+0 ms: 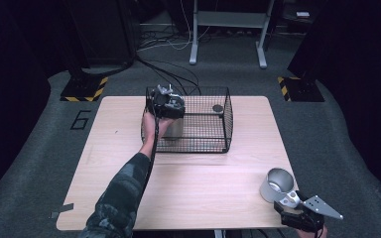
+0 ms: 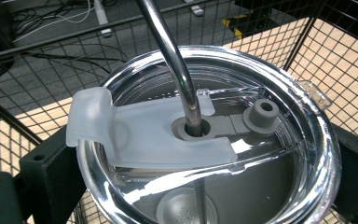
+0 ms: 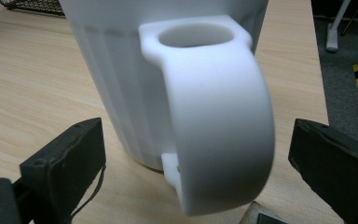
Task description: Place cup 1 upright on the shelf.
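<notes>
Between spread jaws, seemingly untouched: mug handle (image 3: 219,116)

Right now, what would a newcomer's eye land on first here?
The black wire basket at the table's far middle, where the left tongs grip a lidded tumbler with a metal straw. Then the white mug at the near right corner, its handle between the open right tongs.

From my seat, the wire basket (image 1: 213,130) sits on the table (image 1: 129,173) at about twelve o'clock. Inside it, the tumbler (image 1: 172,128) stands toward its nine o'clock side, with my left gripper (image 1: 167,101) over it. A small disc (image 1: 218,108) lies toward the basket's one o'clock corner. The mug (image 1: 277,184) stands at the table's five o'clock, with my right gripper (image 1: 297,210) just before it.
</notes>
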